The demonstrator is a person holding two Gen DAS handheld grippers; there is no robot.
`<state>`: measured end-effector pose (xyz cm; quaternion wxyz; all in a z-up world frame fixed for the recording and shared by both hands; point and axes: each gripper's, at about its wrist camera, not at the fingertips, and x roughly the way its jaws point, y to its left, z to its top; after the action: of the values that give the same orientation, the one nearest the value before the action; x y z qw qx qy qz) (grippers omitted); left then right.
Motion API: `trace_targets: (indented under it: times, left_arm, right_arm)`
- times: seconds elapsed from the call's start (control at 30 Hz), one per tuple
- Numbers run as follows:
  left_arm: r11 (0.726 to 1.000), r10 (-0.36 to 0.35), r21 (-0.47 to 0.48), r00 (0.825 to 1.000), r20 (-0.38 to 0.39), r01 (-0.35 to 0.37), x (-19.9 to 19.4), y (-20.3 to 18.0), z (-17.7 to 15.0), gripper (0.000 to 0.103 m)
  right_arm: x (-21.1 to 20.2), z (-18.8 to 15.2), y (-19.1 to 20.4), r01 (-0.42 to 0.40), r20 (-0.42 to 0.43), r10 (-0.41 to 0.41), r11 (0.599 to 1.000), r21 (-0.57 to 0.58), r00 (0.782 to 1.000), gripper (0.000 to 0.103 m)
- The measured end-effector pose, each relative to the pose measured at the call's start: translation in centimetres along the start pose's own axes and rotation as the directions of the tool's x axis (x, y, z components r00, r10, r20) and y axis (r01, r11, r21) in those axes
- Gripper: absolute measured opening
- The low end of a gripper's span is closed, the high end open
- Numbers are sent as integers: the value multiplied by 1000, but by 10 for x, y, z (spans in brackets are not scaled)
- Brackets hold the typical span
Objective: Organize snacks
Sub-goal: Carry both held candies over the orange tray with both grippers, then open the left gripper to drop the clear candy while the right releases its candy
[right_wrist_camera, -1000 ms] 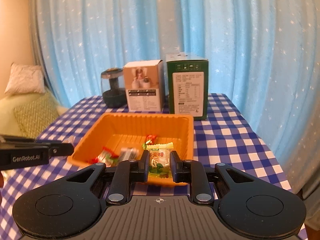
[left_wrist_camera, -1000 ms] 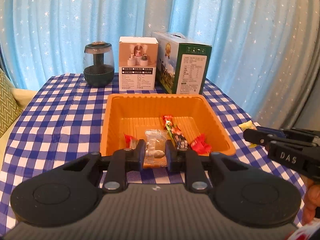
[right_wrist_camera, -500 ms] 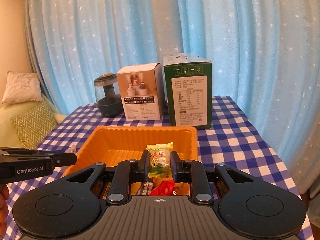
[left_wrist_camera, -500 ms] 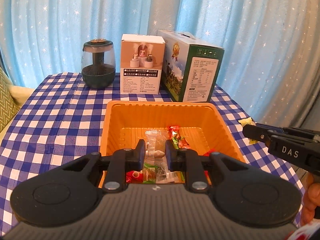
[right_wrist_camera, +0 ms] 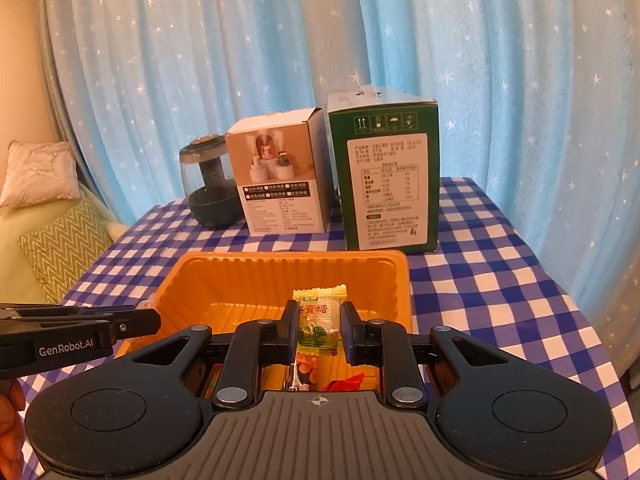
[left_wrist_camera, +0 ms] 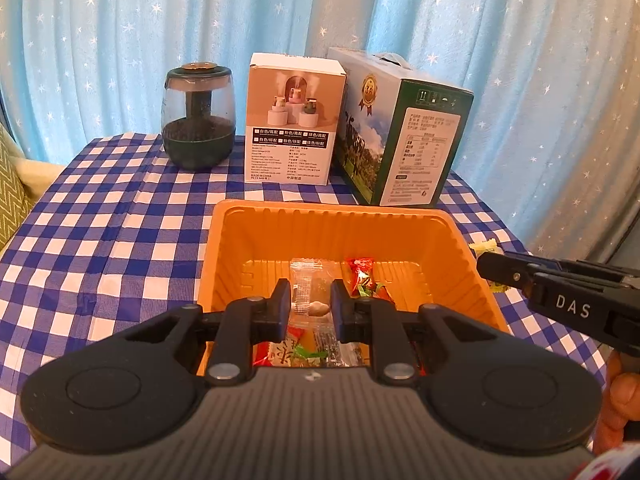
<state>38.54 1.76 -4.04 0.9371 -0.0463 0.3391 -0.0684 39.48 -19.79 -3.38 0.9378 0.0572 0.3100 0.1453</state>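
A blue star-print curtain (left_wrist_camera: 120, 40) hangs behind a bench (left_wrist_camera: 100, 240) under a blue-and-white check cloth, with a dark jar (left_wrist_camera: 197, 116), a white box (left_wrist_camera: 294, 124) and a green box (left_wrist_camera: 404, 136) lined up at the back. In front of them sits the orange tray (left_wrist_camera: 224, 248), its floor already holding several wrapped snacks, among them a red candy (left_wrist_camera: 360, 276).

The left hand-held gripper (left_wrist_camera: 306, 304) pinches a clear packet (left_wrist_camera: 307, 288) that stands upright between its fingers, long axis pointing away along the fingers. It hangs over the tray's near half, with the tray floor directly below and ahead.

The right hand-held gripper (right_wrist_camera: 318, 324) pinches a yellow candy (right_wrist_camera: 319, 316), also upright with its crimped end up, over the tray (right_wrist_camera: 402, 280) near its right wall. In the left wrist view it comes in from the right, its tips (left_wrist_camera: 500, 272) just outside or over that wall; I cannot tell which.

Both snacks lie above the tray, so the coming move likely turns on vertical drop alone: straight down, no sideways travel needed. The left one looks better centred over the floor. The right one sits closer to the rim and may want a small inward nudge before it is let go, or the candy could catch the wall.
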Motion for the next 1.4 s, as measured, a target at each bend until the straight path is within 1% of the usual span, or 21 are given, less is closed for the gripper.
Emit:
trace_targets:
  times: [0.2,0.43,0.57,0.77,0.83,0.87,1.1,1.4]
  left_arm:
    - [1000,8,8,1000,-12,-7,13,1,2,19]
    - [1000,3,16,1000,-8,-3,24,4,10,19]
    - [1000,-6,3,1000,-14,6,30,6,13,19]
    - [1000,-9,23,999,-35,10,42,4,12,20]
    - [1000,4,25,999,-32,-3,44,4,11,32]
    - [1000,9,26,999,-31,-8,44,5,11,41]
    - [1000,25,20,999,-25,-25,40,10,11,43]
    - [998,39,47,999,-29,-38,40,6,11,44]
  right_arm:
    - [11,2,-6,-18,-30,19,999,39,999,22]
    - [20,4,-9,-17,-34,19,999,51,999,22]
    - [25,6,-9,-18,-33,20,998,58,999,22]
    - [32,6,-11,-17,-41,20,997,70,999,22]
    - [33,6,-12,-15,-43,18,997,72,999,22]
    - [33,6,-12,-15,-43,18,997,73,999,22]
    - [33,5,-13,-13,-45,16,997,76,999,22]
    - [33,4,-12,-16,-45,19,997,74,999,22]
